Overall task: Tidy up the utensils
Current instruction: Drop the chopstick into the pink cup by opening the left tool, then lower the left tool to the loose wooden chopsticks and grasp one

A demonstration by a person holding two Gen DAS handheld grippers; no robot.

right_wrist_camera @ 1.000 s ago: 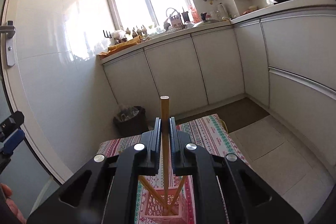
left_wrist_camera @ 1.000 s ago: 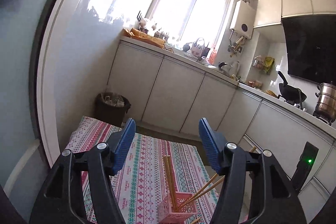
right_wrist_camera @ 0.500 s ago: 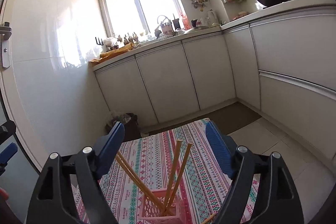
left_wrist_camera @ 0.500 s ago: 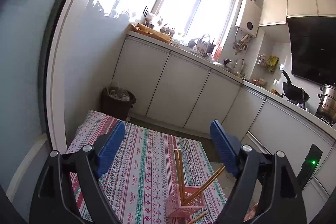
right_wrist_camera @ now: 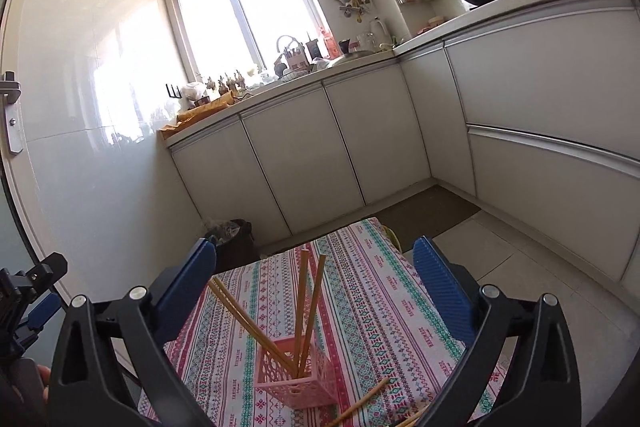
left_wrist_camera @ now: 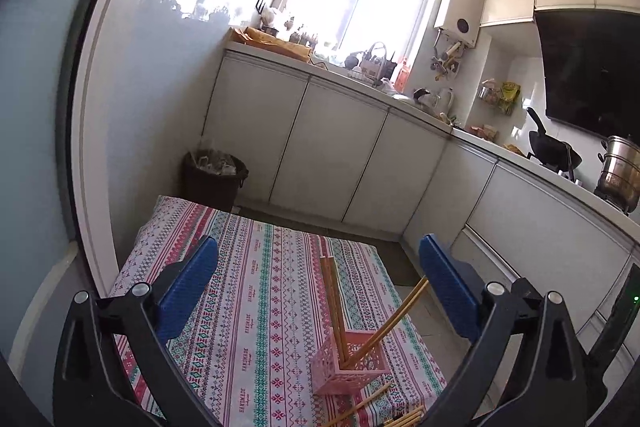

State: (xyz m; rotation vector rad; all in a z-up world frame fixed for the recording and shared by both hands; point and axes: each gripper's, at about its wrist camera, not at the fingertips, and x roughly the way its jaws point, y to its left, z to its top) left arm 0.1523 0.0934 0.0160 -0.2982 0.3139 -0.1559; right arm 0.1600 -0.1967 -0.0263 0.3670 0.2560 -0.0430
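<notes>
While the pink basket (right_wrist_camera: 298, 381) stands on the patterned cloth (right_wrist_camera: 376, 311) with chopsticks (right_wrist_camera: 308, 311) leaning inside and others lying near it, both the left gripper (left_wrist_camera: 318, 287) and right gripper (right_wrist_camera: 314, 287) are seen just opened wide, nothing held.

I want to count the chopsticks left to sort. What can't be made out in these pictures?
- Loose chopsticks on the tablecloth: both views cut them off at the bottom edge, so no count.
- Pink basket: its wall hides the standing chopsticks' lower ends.
- Bin contents: too small.
</notes>
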